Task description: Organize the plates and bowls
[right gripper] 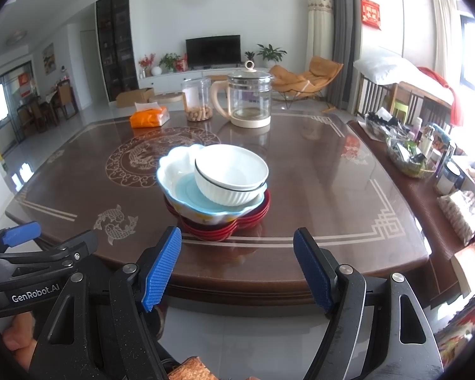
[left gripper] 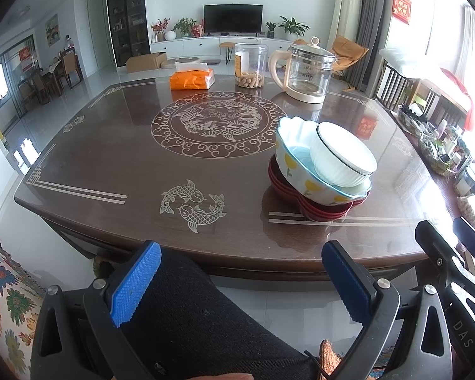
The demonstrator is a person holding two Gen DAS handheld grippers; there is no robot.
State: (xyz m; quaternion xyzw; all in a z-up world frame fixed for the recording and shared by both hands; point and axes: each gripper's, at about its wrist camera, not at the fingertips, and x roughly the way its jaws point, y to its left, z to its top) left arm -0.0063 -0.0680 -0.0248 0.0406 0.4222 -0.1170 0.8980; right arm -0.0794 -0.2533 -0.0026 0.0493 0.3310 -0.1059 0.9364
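One stack of dishes stands near the front edge of the dark wooden table (left gripper: 117, 171) (right gripper: 332, 190). At its base lie red flower-shaped plates (left gripper: 319, 210) (right gripper: 228, 231). On them rests a scalloped bowl with yellow fruit prints and a pale blue inside (left gripper: 296, 161) (right gripper: 180, 171), and a white ribbed bowl with a dark rim line (left gripper: 342, 155) (right gripper: 231, 174) leans inside it. My left gripper (left gripper: 240, 266) is open, off the table's front edge and left of the stack. My right gripper (right gripper: 237, 256) is open too, just short of the stack, nothing between its blue pads.
At the table's far side stand an orange tissue pack (left gripper: 191, 79) (right gripper: 149, 117), a clear jar of peanuts (left gripper: 250, 65) (right gripper: 198, 99) and a glass kettle (left gripper: 304, 69) (right gripper: 248, 95). A side shelf with bottles (right gripper: 418, 148) runs along the right. A dark-clothed leg (left gripper: 190, 310) lies below my left gripper.
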